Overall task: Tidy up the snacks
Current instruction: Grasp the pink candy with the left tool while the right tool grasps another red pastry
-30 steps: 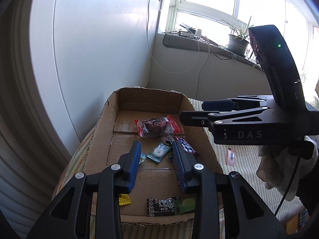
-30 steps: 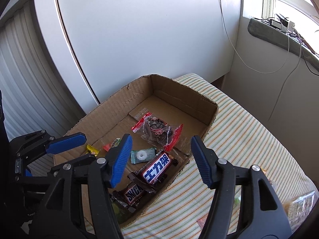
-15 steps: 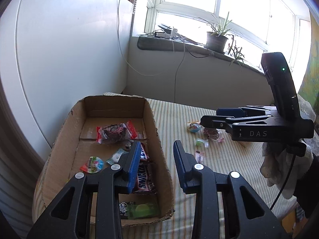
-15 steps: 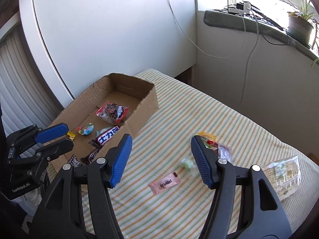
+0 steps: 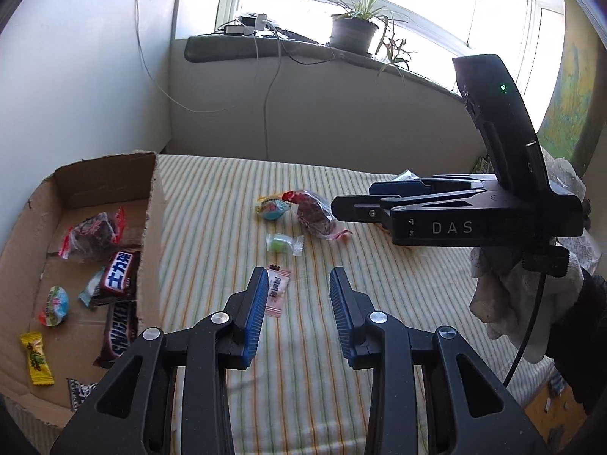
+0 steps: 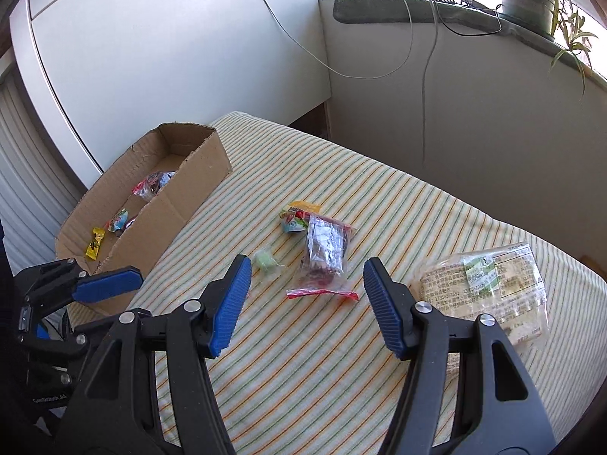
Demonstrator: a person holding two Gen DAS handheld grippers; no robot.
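Observation:
A cardboard box (image 5: 150,204) at the left holds several snacks, among them a Snickers bar (image 5: 120,273). It also shows in the right wrist view (image 6: 197,185). Loose on the striped cloth lie a pink sachet (image 5: 278,289), a green candy (image 5: 282,244), a dark clear-wrapped snack (image 5: 313,217) and a small colourful cup (image 5: 271,209). My left gripper (image 5: 297,305) is open and empty, just right of the pink sachet. My right gripper (image 6: 305,299) is open and empty, above the dark snack (image 6: 326,254) and green candy (image 6: 267,261).
A large clear packet of biscuits (image 6: 489,295) lies at the right of the table. A wall and a windowsill with a potted plant (image 5: 353,30) and cables stand behind. The table's right edge (image 6: 592,280) is close to the packet.
Both grippers have swung right, away from over the box to over the loose snacks on the cloth. Both stayed open and empty.

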